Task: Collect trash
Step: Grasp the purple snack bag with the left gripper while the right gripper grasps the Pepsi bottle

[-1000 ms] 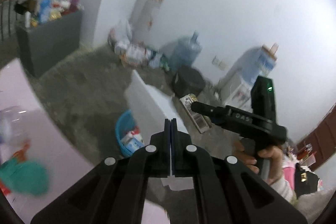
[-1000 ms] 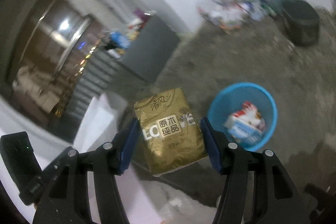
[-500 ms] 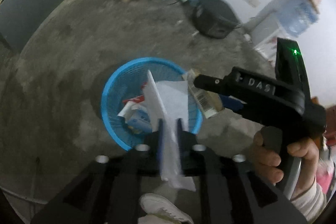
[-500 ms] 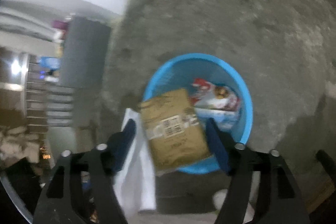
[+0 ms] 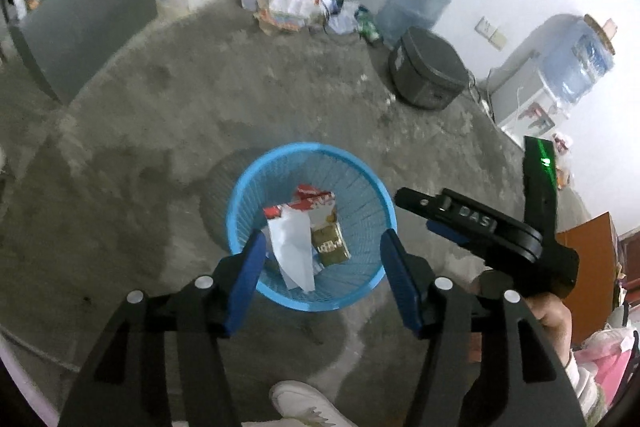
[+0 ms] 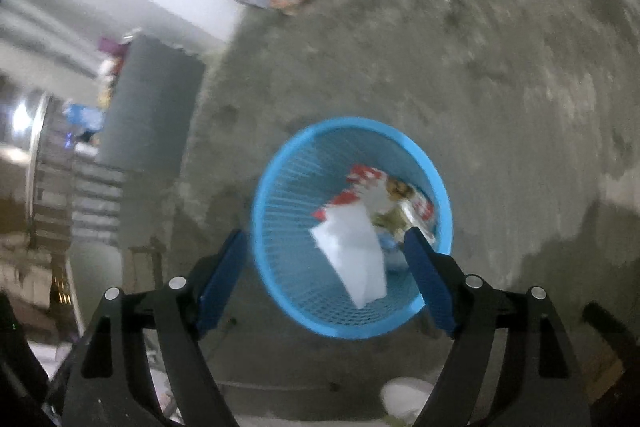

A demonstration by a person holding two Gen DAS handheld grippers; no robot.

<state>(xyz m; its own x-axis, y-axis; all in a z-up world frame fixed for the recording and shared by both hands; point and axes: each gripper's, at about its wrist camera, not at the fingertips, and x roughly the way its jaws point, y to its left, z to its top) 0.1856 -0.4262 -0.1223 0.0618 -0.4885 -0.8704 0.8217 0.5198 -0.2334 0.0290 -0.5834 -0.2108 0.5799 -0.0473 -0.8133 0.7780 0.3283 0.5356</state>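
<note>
A blue mesh waste basket [image 5: 360, 183] stands on the concrete floor and also shows in the right wrist view [image 6: 280, 187]. Inside lie a white paper sheet [image 5: 294, 247], a gold tissue pack [image 5: 330, 245] and red-and-white packaging [image 5: 310, 201]. The same white paper [image 6: 354, 253] and the packaging [image 6: 364, 183] show in the right wrist view. My left gripper [image 5: 322, 279] is open and empty above the basket's near rim. My right gripper [image 6: 324, 281] is open and empty above the basket; its body shows in the left wrist view [image 5: 480, 227].
A pile of litter [image 5: 296, 7] lies by the far wall with a water jug [image 5: 414, 1], a dark round case [image 5: 428, 73] and a water dispenser [image 5: 556, 79]. A grey counter [image 5: 80, 23] stands at the left. A white shoe [image 5: 304, 405] is below the basket.
Both grippers opened over the basket. The left let go of the white paper and the right let go of the gold pack; both now lie in the basket.
</note>
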